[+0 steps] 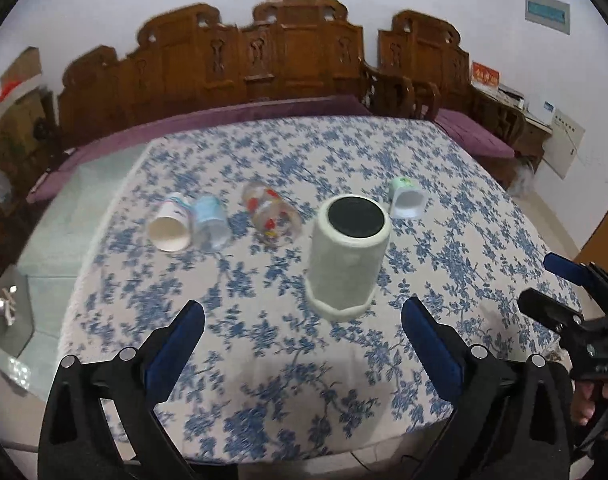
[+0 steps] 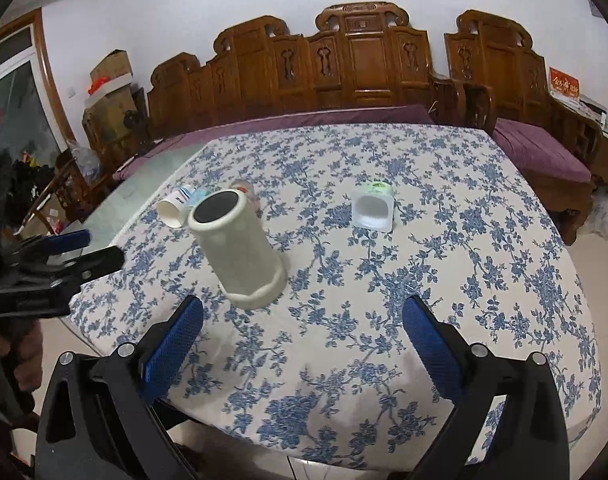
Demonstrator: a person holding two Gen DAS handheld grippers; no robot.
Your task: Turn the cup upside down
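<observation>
A pale cream cup stands upside down on the blue-flowered tablecloth, its black base facing up; it also shows in the right wrist view. My left gripper is open and empty, just in front of the cup, not touching it. My right gripper is open and empty, in front and to the right of the cup. The right gripper shows at the right edge of the left wrist view, and the left gripper at the left edge of the right wrist view.
Several other cups lie on their sides behind it: a white paper cup, a light blue cup, a clear patterned glass and a small white-green cup. A carved wooden bench with purple cushions stands beyond the table.
</observation>
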